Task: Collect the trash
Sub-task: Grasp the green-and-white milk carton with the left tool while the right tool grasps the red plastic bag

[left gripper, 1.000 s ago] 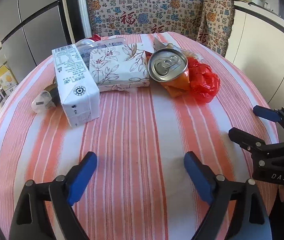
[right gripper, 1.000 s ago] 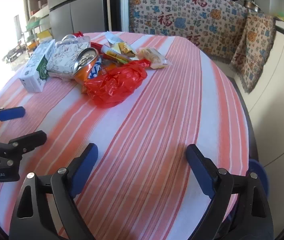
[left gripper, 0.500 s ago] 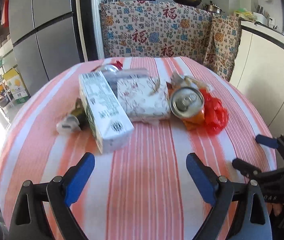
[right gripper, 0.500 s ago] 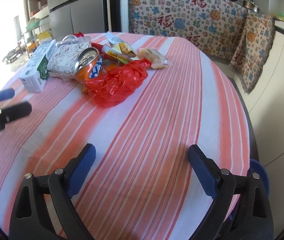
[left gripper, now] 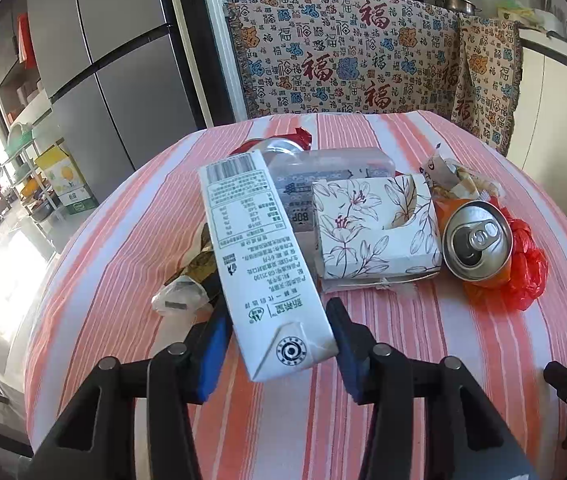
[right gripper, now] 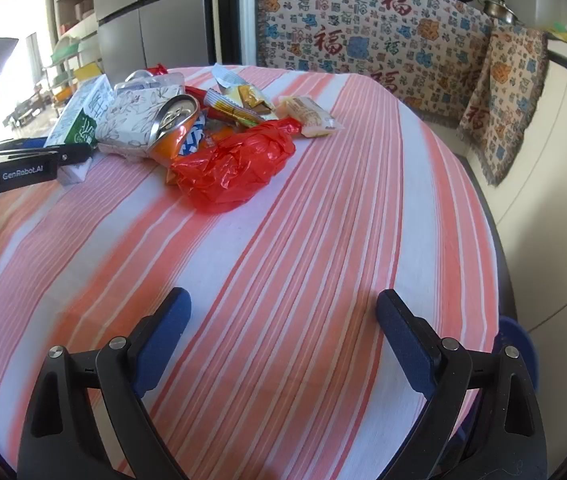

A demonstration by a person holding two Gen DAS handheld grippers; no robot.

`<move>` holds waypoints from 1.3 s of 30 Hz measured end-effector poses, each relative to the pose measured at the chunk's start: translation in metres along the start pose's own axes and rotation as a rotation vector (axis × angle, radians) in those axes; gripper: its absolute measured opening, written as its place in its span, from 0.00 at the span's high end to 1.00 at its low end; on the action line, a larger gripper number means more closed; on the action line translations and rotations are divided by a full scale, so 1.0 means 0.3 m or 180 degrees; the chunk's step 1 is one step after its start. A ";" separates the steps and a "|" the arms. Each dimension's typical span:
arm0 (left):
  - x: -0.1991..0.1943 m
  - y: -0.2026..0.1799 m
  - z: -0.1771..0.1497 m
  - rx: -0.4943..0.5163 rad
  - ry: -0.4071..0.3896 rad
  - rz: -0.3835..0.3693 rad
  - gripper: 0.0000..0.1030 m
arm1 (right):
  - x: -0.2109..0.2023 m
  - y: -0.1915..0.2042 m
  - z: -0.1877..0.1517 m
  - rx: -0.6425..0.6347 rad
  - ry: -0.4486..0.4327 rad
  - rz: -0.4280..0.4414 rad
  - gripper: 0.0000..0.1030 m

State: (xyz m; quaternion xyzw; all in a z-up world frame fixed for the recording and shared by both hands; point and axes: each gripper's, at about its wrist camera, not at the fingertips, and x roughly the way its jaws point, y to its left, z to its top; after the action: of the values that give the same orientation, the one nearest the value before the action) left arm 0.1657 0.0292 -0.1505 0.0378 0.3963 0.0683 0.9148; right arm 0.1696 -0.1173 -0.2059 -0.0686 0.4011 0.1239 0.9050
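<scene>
**Barely begun: first piece of trash gripped**

Nearly all the trash pile (right gripper: 203, 136) lies on the striped table (right gripper: 323, 240). The left gripper (left gripper: 279, 344) has just closed on the milk carton (left gripper: 259, 256); the right gripper (right gripper: 283, 336) gapes empty.

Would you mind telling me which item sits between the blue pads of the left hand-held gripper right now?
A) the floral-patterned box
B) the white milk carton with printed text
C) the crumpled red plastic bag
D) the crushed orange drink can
B: in the left wrist view, the left hand-held gripper has its blue pads against both sides of the near end of the white milk carton with printed text, having just closed on it.
</scene>
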 end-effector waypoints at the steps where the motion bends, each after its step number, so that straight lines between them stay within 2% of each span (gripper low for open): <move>1: -0.018 0.013 -0.007 -0.0038 -0.0028 -0.0049 0.59 | -0.001 -0.001 0.000 -0.0003 -0.0001 0.0002 0.08; 5: -0.138 0.043 -0.052 -0.0067 -0.0121 -0.0354 0.62 | -0.001 -0.002 -0.001 -0.0003 0.0000 0.0003 0.08; 8: -0.233 0.073 -0.110 -0.0148 -0.0062 -0.0741 0.62 | 0.000 -0.002 -0.001 0.0002 0.0004 0.0006 0.08; 11: -0.268 0.136 -0.169 -0.0382 0.0079 -0.1030 0.61 | -0.001 -0.002 -0.002 0.0006 0.0005 0.0010 0.08; 13: -0.259 0.198 -0.196 -0.0665 0.0184 -0.1218 0.61 | -0.001 -0.002 -0.002 0.0007 0.0002 0.0009 0.08; 16: -0.229 0.277 -0.220 -0.0935 0.0257 -0.1260 0.59 | -0.002 -0.002 -0.003 0.0010 -0.0003 0.0009 0.08; 20: -0.207 0.365 -0.235 -0.1179 0.0299 -0.1190 0.37 | -0.004 -0.001 -0.008 0.0012 -0.0010 0.0013 0.08; 23: -0.207 0.391 -0.236 -0.1086 0.0260 -0.1020 0.28 | -0.004 0.000 -0.011 0.0010 -0.0015 0.0018 0.08; 28: -0.181 0.414 -0.218 -0.0772 0.0210 -0.0648 0.27 | -0.002 0.000 -0.013 0.0013 -0.0018 0.0017 0.08; 29: -0.173 0.418 -0.217 -0.0737 0.0223 -0.0690 0.27 | -0.002 0.000 -0.014 0.0013 -0.0017 0.0018 0.08; 32: -0.142 0.406 -0.210 -0.0506 0.0255 -0.1073 0.26 | -0.002 0.000 -0.014 0.0012 -0.0018 0.0017 0.08; 35: -0.106 0.379 -0.219 -0.0271 0.0376 -0.1354 0.24 | -0.001 0.000 -0.014 0.0013 -0.0016 0.0020 0.08; 37: -0.091 0.347 -0.232 -0.0128 0.0425 -0.1408 0.24 | -0.003 0.000 -0.013 0.0010 -0.0002 0.0032 0.08; 39: -0.089 0.302 -0.245 0.0045 0.0415 -0.1339 0.24 | -0.010 -0.001 -0.008 0.0026 0.0023 0.0079 0.08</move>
State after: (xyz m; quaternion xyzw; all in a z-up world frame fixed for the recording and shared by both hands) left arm 0.0855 0.1156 -0.1702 -0.0438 0.4543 -0.1245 0.8810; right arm 0.1660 -0.1187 -0.2052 -0.0604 0.4057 0.1332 0.9022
